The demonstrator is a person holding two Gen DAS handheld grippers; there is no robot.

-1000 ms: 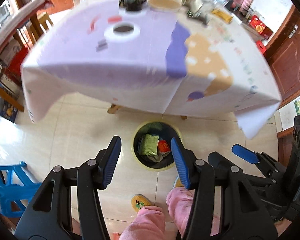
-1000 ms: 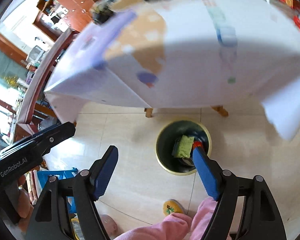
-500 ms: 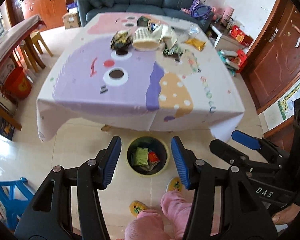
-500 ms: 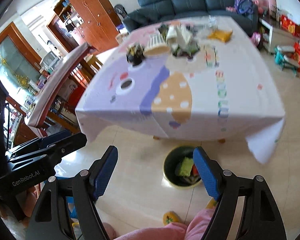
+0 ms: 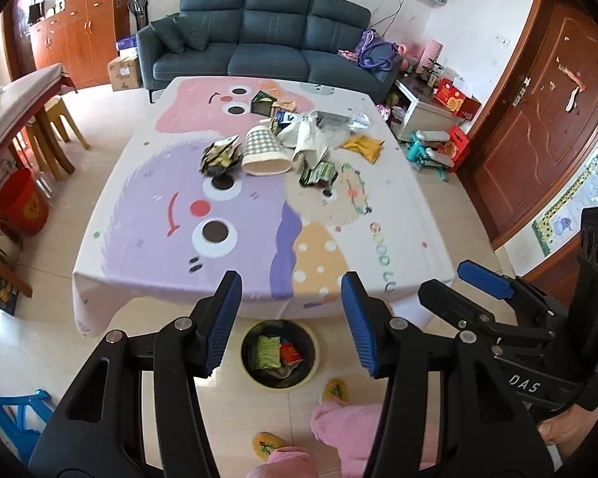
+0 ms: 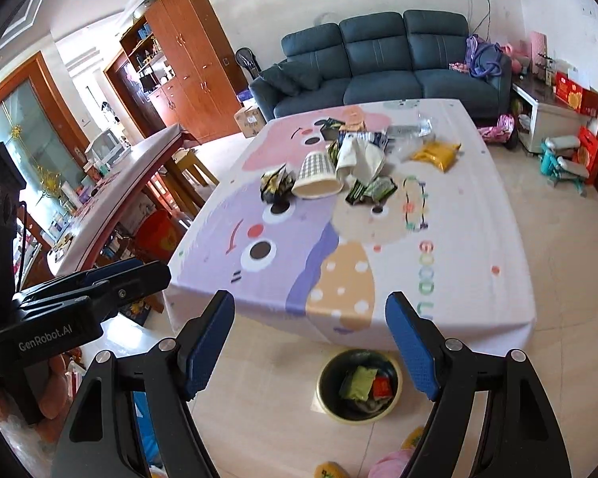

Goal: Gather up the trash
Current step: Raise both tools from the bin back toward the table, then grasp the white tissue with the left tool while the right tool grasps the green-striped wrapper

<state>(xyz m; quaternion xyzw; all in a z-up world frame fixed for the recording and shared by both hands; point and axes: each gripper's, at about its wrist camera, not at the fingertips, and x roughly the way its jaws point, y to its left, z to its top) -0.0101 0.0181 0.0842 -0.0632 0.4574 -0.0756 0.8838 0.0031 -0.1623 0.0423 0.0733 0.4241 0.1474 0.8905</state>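
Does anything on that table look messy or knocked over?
Yes. A checkered paper cup lies tipped on its side on the table, its open mouth facing the near edge. Around it sits a heap of crumpled wrappers and a yellow packet. Both tools hang open and empty.

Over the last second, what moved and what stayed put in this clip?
Both grippers rose and tilted up from over the trash bin toward the table: the left gripper and right gripper now look across the tabletop at the trash pile, with the sofa in sight. Nothing was grasped or released. Both stayed open and empty; the bin's contents and the pile look unchanged.
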